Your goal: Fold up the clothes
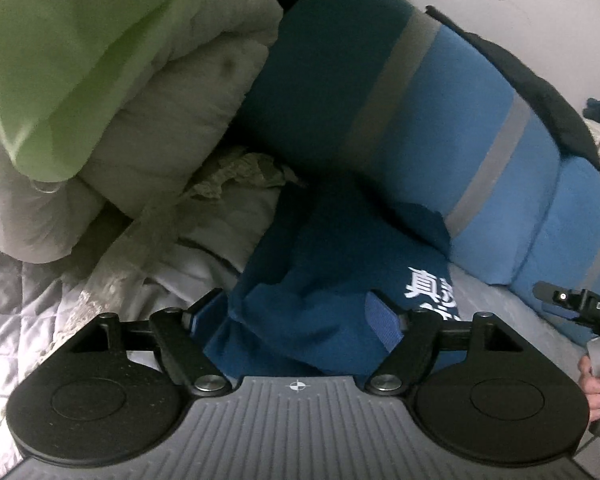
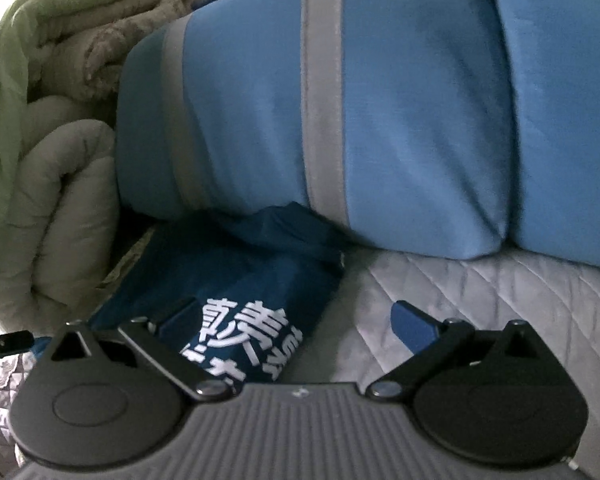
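A dark blue shirt (image 1: 300,280) with white printed characters lies crumpled on the quilted bed, its far edge tucked under a blue pillow. My left gripper (image 1: 296,316) is open, its blue-padded fingers (image 1: 380,320) spread either side of the shirt's near folds. In the right wrist view the same shirt (image 2: 236,280) lies left of centre. My right gripper (image 2: 296,320) is open; its left finger rests on the shirt by the print, its right finger (image 2: 412,326) is over bare quilt.
A large blue pillow with grey stripes (image 1: 440,120) (image 2: 340,112) lies behind the shirt. Rolled grey and green bedding (image 1: 100,100) (image 2: 52,140) is piled at the left. The grey quilted bed cover (image 2: 480,300) spreads to the right. The right gripper's body and the hand holding it (image 1: 592,360) show at the right edge.
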`<state>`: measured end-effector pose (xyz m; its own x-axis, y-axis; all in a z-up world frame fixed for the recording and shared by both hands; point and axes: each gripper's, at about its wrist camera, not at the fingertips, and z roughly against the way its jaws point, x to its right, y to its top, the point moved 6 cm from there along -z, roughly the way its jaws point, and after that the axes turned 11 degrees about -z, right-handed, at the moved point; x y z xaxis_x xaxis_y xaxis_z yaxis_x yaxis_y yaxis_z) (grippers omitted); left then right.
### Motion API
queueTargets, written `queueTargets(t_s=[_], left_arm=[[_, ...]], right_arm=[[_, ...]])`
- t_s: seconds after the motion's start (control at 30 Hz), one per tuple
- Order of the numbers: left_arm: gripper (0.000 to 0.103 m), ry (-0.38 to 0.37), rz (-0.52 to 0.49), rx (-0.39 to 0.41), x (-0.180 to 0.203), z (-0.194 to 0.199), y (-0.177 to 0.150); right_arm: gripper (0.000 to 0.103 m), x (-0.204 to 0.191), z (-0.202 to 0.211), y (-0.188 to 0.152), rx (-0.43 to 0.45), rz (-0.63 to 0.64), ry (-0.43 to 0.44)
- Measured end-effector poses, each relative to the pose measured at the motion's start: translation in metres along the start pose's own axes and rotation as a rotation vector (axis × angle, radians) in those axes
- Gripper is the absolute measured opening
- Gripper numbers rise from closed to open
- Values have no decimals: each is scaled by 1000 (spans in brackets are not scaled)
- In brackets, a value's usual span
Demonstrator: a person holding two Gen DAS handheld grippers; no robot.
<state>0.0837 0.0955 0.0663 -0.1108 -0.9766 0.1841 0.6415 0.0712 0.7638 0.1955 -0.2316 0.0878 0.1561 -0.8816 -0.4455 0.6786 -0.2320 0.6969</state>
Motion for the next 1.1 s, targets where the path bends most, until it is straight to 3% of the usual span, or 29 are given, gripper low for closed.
queueTargets(t_s=[0.17,0.27,0.4,0.53,0.67,0.77,1.1], left_arm=[[76,-10,3,40,15,0,-5],[76,-2,-81,111,40,-1,-4],[76,35,-295,216,73,-13,-6],[76,45,-345,201,73,-45,-24],[77,16,-332,149,57,-68,-55],[78,-25,-282,186,46,-70,-71],[79,-3,-280,200,50,-66,-75]], right_arm=[[103,17,37,-7,30,-19,-26],[103,33,60,-16,39,-21,-28],[103,55,90,-35,58,47,-59],[103,84,116,-57,65,94,-88],[103,111,136,-76,62,108,-105],[103,126,144,-92,57,136,-132],[103,154,142,-125,18,53,-110]])
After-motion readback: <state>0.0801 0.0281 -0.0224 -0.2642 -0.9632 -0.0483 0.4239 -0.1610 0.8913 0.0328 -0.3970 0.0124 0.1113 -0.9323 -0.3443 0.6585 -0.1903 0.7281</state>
